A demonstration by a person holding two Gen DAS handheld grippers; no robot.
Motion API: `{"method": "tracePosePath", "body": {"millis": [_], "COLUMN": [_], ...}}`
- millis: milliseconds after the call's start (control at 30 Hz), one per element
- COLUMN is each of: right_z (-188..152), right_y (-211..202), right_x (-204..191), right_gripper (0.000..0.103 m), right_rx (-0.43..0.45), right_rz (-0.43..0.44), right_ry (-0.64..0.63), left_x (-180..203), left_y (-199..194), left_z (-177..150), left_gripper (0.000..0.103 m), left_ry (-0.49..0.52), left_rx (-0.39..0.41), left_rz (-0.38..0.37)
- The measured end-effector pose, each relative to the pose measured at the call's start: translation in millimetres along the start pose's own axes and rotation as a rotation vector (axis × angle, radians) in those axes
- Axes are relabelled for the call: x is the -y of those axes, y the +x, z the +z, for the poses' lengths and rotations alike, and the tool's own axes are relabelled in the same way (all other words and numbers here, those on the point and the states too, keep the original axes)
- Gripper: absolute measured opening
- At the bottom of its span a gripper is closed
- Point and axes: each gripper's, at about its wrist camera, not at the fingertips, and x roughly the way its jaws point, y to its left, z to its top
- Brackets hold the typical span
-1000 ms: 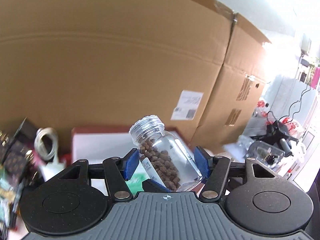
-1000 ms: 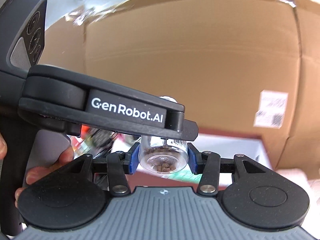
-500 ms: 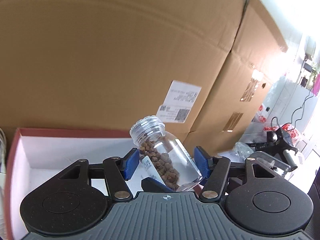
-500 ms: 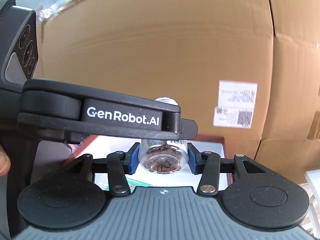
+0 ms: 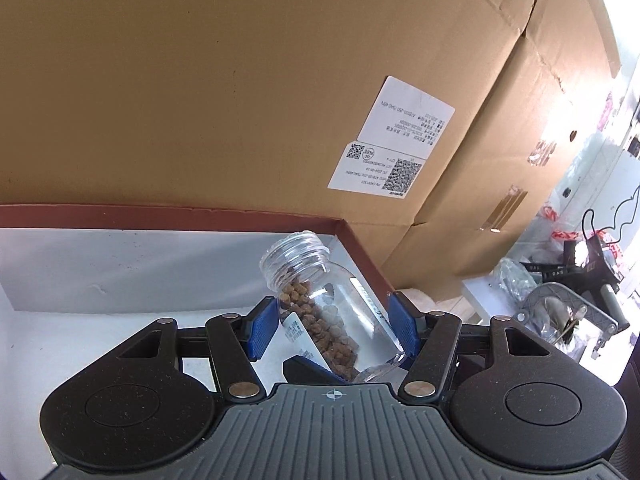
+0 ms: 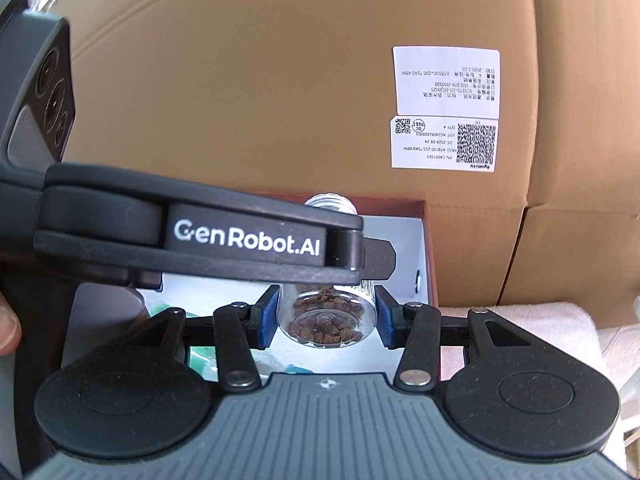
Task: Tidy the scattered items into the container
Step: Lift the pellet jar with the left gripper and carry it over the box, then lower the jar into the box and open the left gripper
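Both grippers, left and right, angled downward at lower centre, clamp one open jar above the box.

each gripper has a grey ribbed housing at the base, flanked by two round black discs. black link arms with silver rivets run forward to flat blue pads. a small crosshair mark sits at the middle of the housing's front edge. the left gripper seen from the right gripper is a black bar printed "genrobot.ai" in white, joined to a grey block with three round dark buttons.
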Motion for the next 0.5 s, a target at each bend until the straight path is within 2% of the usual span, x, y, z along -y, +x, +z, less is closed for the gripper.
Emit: {"method": "tracePosePath", "body": {"millis": [400,467,500], "right_z": [-1.3,-1.7,-1.9], "right_y": [10.0,10.9,11.4], "right_x": [-4.0,-4.4,-4.8], "right_gripper": [0.054,0.054,0.054], "right_rx": [-0.015,-0.019,-0.023], "right_rz": [-0.008,-0.009,-0.012], "right_ry": [-0.048,-0.053,-0.058], "left_x": [-6.6,-7.5,-7.9], "left_y": [-1.6,-2.4,-3.1], "left_z": [-2.8,-3.4,-3.8], "left_gripper": [0.063,0.068,0.077], "left_ry": [-0.005,-0.012,-0.015], "left_rx": [0.019,0.015,0.012], "left_rz": [-0.001,0.005,0.011]}}
